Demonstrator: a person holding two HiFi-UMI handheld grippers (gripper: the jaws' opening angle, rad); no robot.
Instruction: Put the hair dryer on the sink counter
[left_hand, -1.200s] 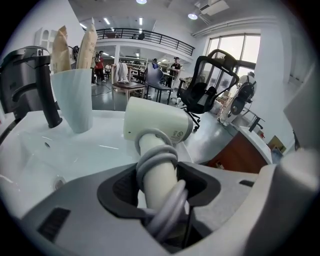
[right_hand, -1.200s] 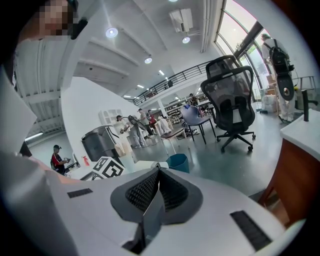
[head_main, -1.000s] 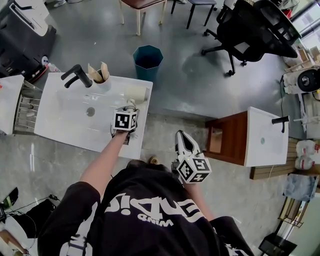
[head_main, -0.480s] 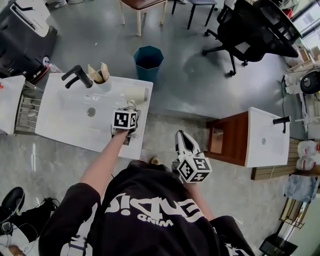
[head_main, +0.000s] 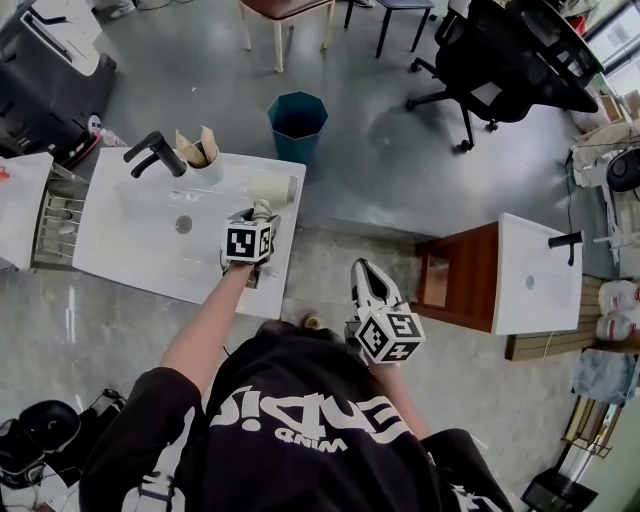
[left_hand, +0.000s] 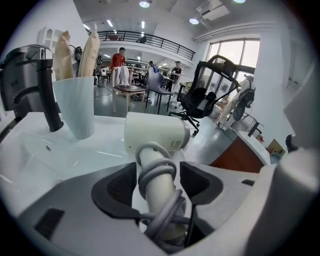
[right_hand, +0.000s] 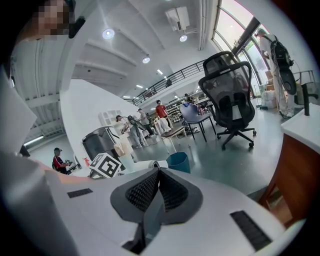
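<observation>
Under and ahead of the left claw (left_hand: 159, 182): the counter (left_hand: 95, 147), white and glossy. Far out to the claw's left: the tap (left_hand: 42, 85), dark and bent. Straight ahead, just past the pads: the dryer (left_hand: 155, 132), cream, body crosswise and seemingly resting on the counter near its right edge. Left of the dryer and a little farther out: a cup (left_hand: 75, 107), pale and translucent. Between the jaws: the handle (left_hand: 156, 192), pointing back toward the claw. Looped round the handle and trailing down it: the cord (left_hand: 156, 167), grey.

Left claw opening right now, jaws spread wide. Gap visible on each side between pad and handle, so nothing gripped, as far as can be seen. Right claw (right_hand: 159, 187) pressed shut on nothing. Held well off to the right of the counter, over bare floor (head_main: 330, 250), taking no part.

Judged nearly finished: dryer down on the counter and released. Probably left to do: draw the left claw straight back off the handle. Worth watching: snagging the cord, or dragging the dryer toward the near edge.
</observation>
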